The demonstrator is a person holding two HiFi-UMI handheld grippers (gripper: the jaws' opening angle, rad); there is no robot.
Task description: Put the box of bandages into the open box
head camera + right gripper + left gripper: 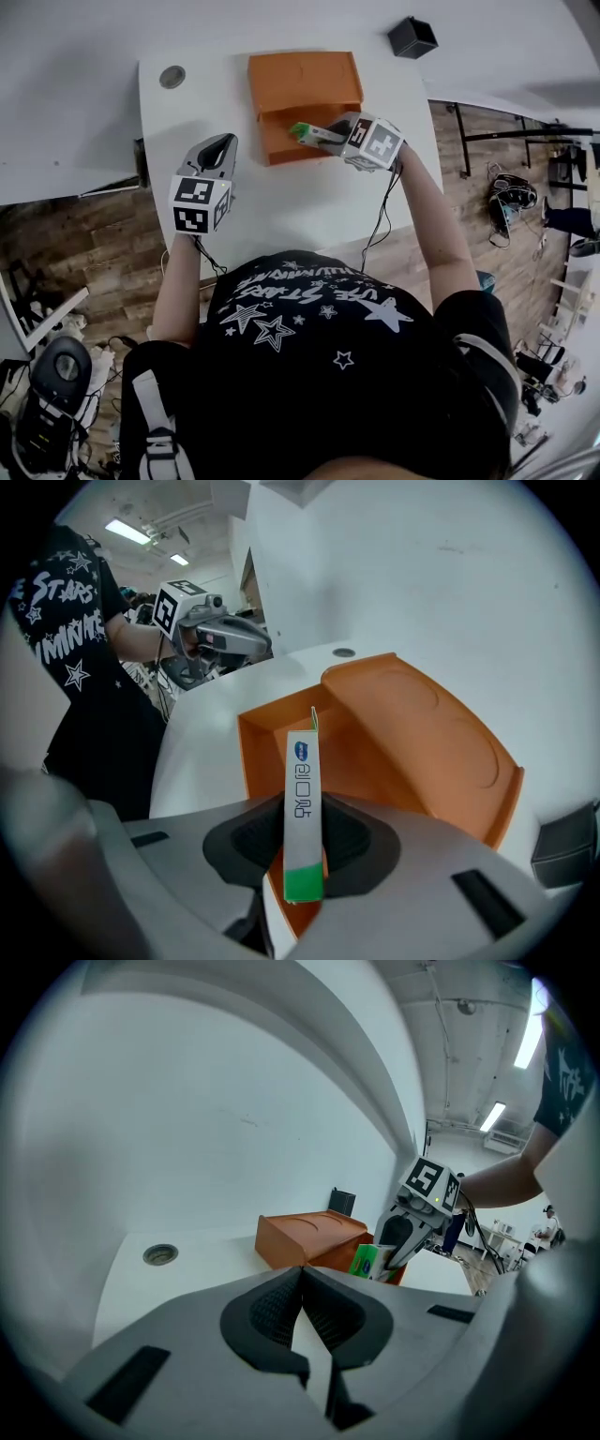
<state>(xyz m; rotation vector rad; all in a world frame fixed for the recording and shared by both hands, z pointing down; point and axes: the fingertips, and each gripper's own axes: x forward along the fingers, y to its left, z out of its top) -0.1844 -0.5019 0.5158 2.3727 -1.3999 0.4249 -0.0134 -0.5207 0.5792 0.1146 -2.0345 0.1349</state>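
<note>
**Right gripper clamped on bandage box over open box**

The bandage box was pinched edge-on between the right gripper's pads. Its green end was seen nearest the camera, and its far end pointed into the orange open box. In the head view it was held over the box's open compartment, at the side nearer the person. Whether it touched the box's floor could not be told. The lid was seen lying back on the far side of the compartment. The open box was set on a white table, with a round grommet near the far left corner. The left gripper was held above the table, well to the left of the open box. Its jaws were pressed together at the tips, and nothing was seen between them.
</note>
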